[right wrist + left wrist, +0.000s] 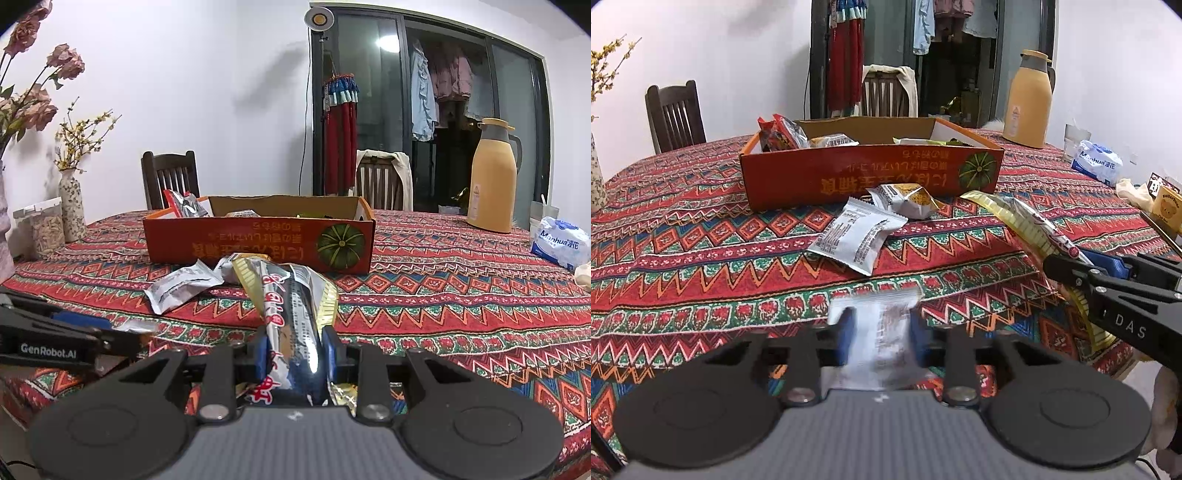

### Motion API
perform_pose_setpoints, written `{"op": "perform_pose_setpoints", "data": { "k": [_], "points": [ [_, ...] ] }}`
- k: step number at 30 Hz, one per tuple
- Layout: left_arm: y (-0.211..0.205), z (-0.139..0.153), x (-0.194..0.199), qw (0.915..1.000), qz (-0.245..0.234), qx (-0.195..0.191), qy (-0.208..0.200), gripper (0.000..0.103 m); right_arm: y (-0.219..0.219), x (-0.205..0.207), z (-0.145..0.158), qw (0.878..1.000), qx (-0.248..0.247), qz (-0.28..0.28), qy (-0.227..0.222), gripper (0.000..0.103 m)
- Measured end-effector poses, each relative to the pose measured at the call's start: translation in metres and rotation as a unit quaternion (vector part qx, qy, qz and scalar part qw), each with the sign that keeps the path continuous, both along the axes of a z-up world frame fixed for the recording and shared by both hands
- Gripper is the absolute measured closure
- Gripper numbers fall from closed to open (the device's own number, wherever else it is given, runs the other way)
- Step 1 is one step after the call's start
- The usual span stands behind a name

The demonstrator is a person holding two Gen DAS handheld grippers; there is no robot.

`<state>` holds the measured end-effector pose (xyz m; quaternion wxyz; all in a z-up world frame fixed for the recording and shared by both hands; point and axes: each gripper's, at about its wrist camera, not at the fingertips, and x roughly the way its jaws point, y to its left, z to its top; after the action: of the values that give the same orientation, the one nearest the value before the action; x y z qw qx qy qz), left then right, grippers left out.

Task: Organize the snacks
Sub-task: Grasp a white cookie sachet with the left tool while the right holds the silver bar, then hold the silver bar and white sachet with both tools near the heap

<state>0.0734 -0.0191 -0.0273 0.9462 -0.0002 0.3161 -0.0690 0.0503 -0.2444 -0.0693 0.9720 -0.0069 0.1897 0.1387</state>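
An orange cardboard box (871, 177) (258, 240) with several snack packets inside stands on the patterned tablecloth. My left gripper (881, 332) is shut on a small white snack packet (882, 332), blurred, near the table's front edge. My right gripper (295, 347) is shut on a long yellow and silver snack bag (291, 306), which also shows in the left wrist view (1027, 229). Two white packets (857, 236) (905, 199) lie on the cloth in front of the box; the nearer one also shows in the right wrist view (181, 288).
A tan thermos jug (1028, 99) (493, 177) stands at the back right. A tissue pack (1097, 162) (561, 243) lies at the right. Vases with flowers (72, 206) stand at the left. Two wooden chairs (676, 114) (886, 92) stand behind the table.
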Motion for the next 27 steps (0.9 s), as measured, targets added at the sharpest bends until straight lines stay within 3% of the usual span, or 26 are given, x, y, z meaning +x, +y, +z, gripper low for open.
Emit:
{"op": "perform_pose_setpoints", "data": {
  "k": [12, 15, 17, 18, 27],
  "points": [
    [0.007, 0.003, 0.002, 0.9999, 0.012, -0.002, -0.009, 0.086, 0.003, 0.001, -0.001, 1.0, -0.003, 0.003, 0.0, 0.075],
    [0.009, 0.003, 0.002, 0.9998, 0.019, -0.001, -0.009, 0.077, 0.004, 0.002, -0.001, 1.0, -0.003, 0.004, 0.001, 0.075],
    [0.01, 0.003, 0.001, 0.9996, 0.026, 0.002, -0.01, 0.054, 0.004, 0.002, -0.001, 1.0, -0.003, 0.005, 0.001, 0.075],
    [0.011, 0.003, 0.0, 0.9994, 0.031, 0.006, -0.012, 0.05, 0.004, 0.002, -0.001, 1.0, -0.003, 0.005, 0.001, 0.075],
    [0.014, -0.008, 0.002, 0.9985, 0.054, 0.011, 0.007, 0.046, 0.005, 0.002, -0.003, 1.0, -0.001, 0.008, 0.005, 0.075]
  ]
}}
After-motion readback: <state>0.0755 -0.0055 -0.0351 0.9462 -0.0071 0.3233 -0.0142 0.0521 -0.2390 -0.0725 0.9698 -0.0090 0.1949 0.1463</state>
